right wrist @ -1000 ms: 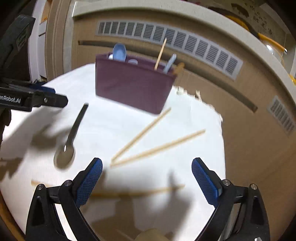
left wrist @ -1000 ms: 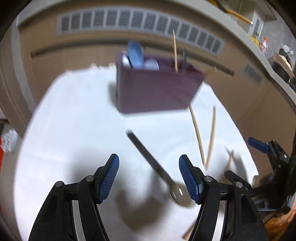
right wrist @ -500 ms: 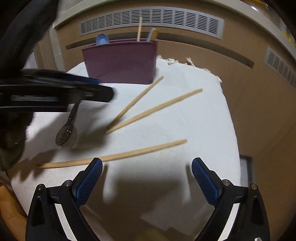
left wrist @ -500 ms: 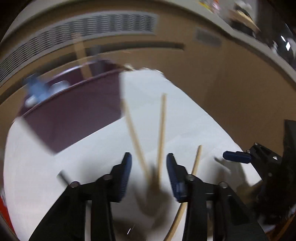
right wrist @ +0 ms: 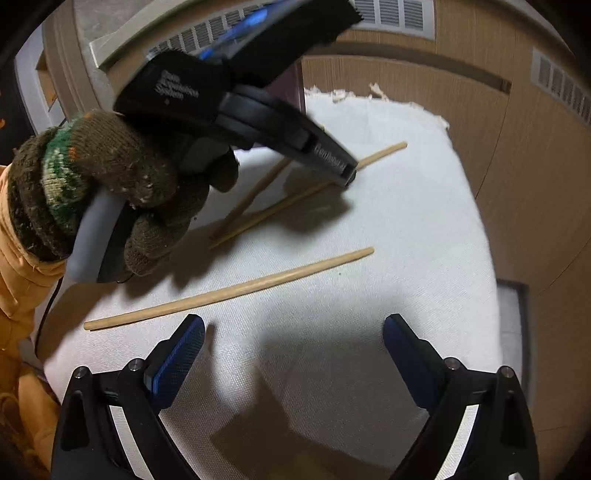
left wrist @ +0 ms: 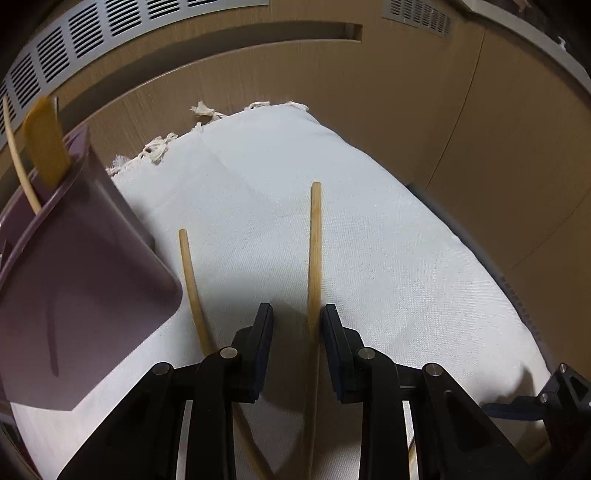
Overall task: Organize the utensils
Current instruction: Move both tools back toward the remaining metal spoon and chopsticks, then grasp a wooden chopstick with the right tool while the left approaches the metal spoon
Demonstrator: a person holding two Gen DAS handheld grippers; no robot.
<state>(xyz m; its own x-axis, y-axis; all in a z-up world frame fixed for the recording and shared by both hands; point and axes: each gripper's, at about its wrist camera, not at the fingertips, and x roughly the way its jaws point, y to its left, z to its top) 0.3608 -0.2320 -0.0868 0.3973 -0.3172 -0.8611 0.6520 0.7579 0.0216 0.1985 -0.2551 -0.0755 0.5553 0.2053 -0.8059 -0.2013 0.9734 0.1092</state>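
Observation:
Two wooden chopsticks lie on the white cloth [left wrist: 388, 221]. One chopstick [left wrist: 316, 251] runs between the fingers of my left gripper [left wrist: 297, 314], close against the right pad; the jaws are closing and a gap still shows on its left side. The other chopstick [left wrist: 190, 273] lies just outside the left finger. The purple holder [left wrist: 74, 295] stands at the left with a wooden spatula [left wrist: 44, 144] in it. In the right wrist view my left gripper [right wrist: 349, 177] tips down onto the crossed chopsticks [right wrist: 291, 201]. My right gripper [right wrist: 293, 347] hovers open and empty over the cloth, near a third chopstick [right wrist: 229, 291].
A gloved hand [right wrist: 129, 184] with an orange sleeve holds the left gripper and hides the holder in the right wrist view. The cloth's fringed far edge [left wrist: 162, 147] meets a wooden wall with vent grilles [left wrist: 110, 33]. The cloth drops off at the right.
My left gripper swung from the spoon over to the pair of chopsticks and its jaws narrowed around one. The holder slid to the left edge of its view. The right gripper stayed wide open.

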